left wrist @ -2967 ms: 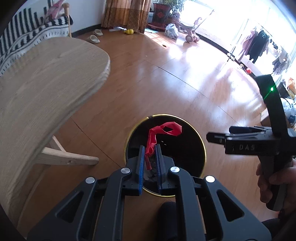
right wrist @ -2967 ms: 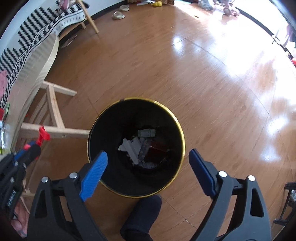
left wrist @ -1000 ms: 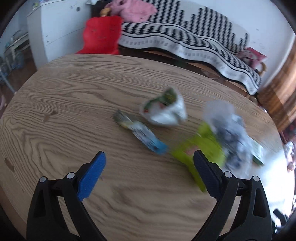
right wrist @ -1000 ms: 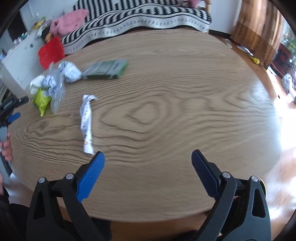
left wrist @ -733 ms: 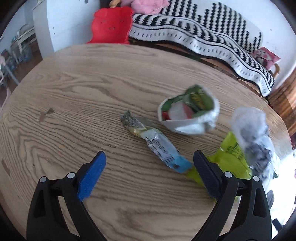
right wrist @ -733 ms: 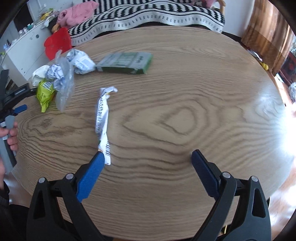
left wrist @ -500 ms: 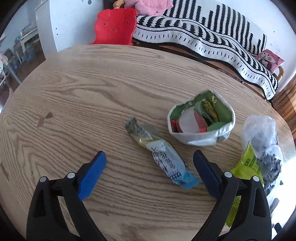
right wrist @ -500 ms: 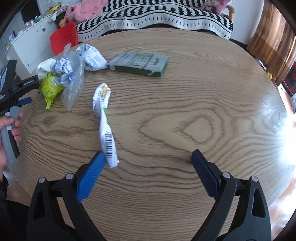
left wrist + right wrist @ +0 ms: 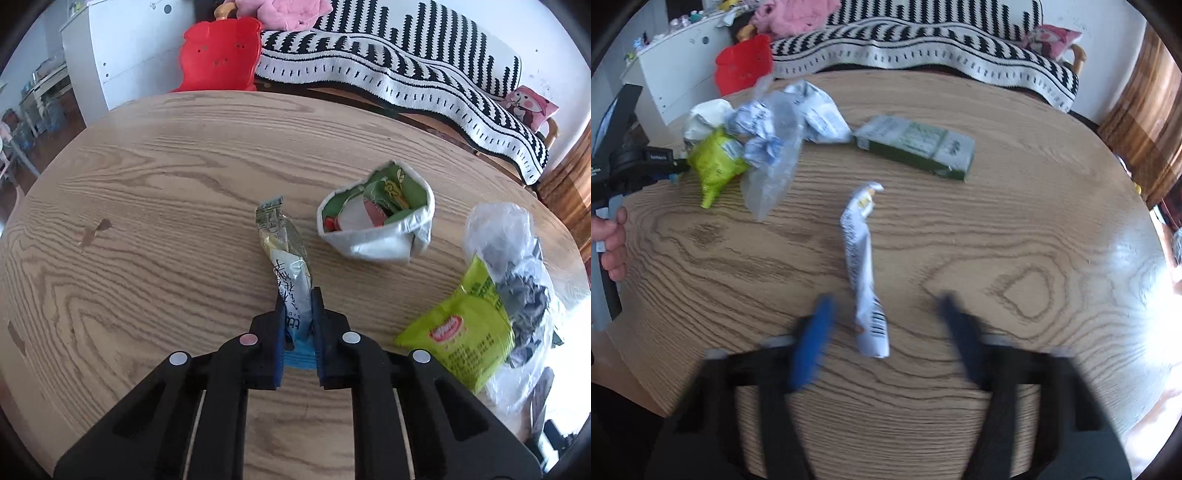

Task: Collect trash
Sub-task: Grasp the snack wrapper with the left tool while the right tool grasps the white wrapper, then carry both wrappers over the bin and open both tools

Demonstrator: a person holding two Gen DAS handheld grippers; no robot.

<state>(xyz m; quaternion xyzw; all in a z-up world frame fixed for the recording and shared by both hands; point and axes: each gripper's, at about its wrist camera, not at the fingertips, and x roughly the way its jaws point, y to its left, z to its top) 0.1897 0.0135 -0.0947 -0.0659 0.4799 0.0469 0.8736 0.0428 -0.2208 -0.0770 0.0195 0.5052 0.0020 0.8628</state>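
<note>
left gripper (image 9: 297,325) closing, pinching blue snack wrapper (image 9: 286,266) mid-table | right gripper (image 9: 884,332) closing, jaws blurred, apart astride white wrapper (image 9: 864,266) near front edge of table (image 9: 1034,229) | squeeze fully before lifting

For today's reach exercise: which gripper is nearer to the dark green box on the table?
Right. The right gripper sits just short of the green box, a white wrapper lying between; the left gripper is farther, past the trash pile.

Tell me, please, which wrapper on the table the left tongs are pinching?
The long blue-and-white wrapper, pinched at its blue end by the left tongs; the lime-green packet lies untouched.
</note>
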